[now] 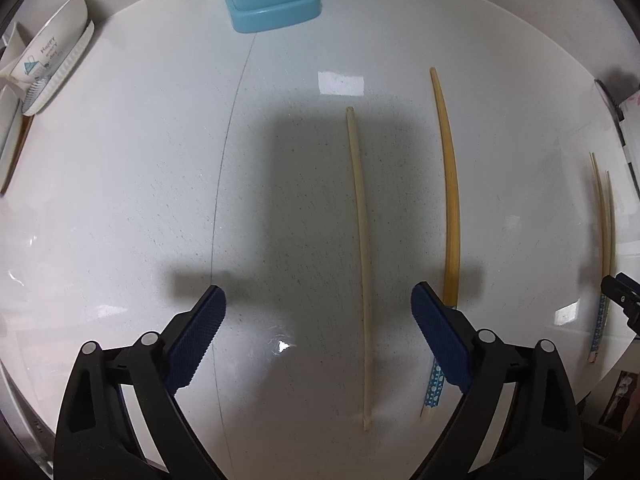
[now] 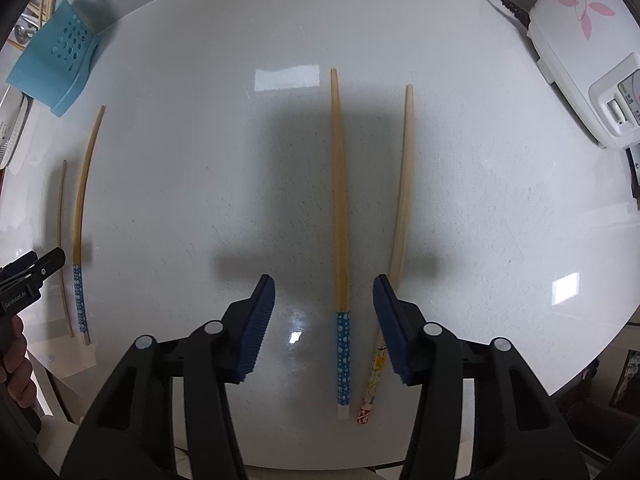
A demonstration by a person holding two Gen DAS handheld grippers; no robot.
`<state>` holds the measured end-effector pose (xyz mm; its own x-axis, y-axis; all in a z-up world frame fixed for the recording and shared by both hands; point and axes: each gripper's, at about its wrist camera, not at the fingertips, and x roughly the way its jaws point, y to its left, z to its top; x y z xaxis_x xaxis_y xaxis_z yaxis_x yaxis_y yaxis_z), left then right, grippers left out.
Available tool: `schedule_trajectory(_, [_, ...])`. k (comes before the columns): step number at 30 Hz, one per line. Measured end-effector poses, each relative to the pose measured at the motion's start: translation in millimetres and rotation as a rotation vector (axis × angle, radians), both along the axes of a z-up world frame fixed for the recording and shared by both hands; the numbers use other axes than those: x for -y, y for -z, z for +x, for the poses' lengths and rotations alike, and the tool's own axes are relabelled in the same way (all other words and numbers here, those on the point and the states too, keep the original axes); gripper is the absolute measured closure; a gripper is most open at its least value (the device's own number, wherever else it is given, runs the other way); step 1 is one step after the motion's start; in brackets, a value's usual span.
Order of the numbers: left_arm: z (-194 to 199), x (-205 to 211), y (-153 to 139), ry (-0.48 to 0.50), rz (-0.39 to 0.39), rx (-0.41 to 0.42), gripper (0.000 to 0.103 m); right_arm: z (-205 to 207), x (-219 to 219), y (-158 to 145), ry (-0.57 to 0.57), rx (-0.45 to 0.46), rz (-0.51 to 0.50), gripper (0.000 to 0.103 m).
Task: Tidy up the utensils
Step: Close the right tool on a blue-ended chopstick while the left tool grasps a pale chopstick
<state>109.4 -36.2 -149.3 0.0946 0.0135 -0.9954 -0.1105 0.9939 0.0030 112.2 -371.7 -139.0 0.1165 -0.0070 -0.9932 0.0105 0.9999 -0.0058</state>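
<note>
Right wrist view: right gripper [image 2: 324, 300] is straddling the blue-dotted chopstick [image 2: 340, 216] – jaws half apart, not touching. Left gripper [image 1: 319, 312] is hanging wide open over the pale chopstick [image 1: 360, 240] – next, probably squeezing.

Home kitchen: rice cooker [image 2: 576, 60], chopsticks [image 2: 340, 220], bowls [image 1: 52, 56].

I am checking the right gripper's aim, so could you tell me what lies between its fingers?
The blue-dotted chopstick, untouched, between the right gripper's fingers, in the right wrist view.

Overhead light glaring in bright square patches on the glossy counter [image 1: 120, 200], soft grey gripper shadows falling mid-frame in both views, fisheye bending the chopsticks [image 2: 340, 220] outward, edges darkening into black vignette, focus staying fairly sharp.
</note>
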Motion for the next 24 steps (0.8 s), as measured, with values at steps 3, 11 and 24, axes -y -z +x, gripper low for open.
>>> schedule_trajectory(3, [1.7,1.2,2.6,0.002,0.01,-0.021,0.017,2.8,-1.3,2.8,-0.006,-0.027,-0.007,0.059])
schedule_trajectory(11, [10.7,3.9,3.5,-0.001,0.004,-0.055,0.026,8.0,-3.6,13.8,-0.016,-0.099,0.002,0.065])
schedule_trajectory(24, [12.6,14.1,2.5,0.03,0.019,-0.105,0.099,13.7,-3.8,21.9,-0.016,-0.148,0.002,0.093])
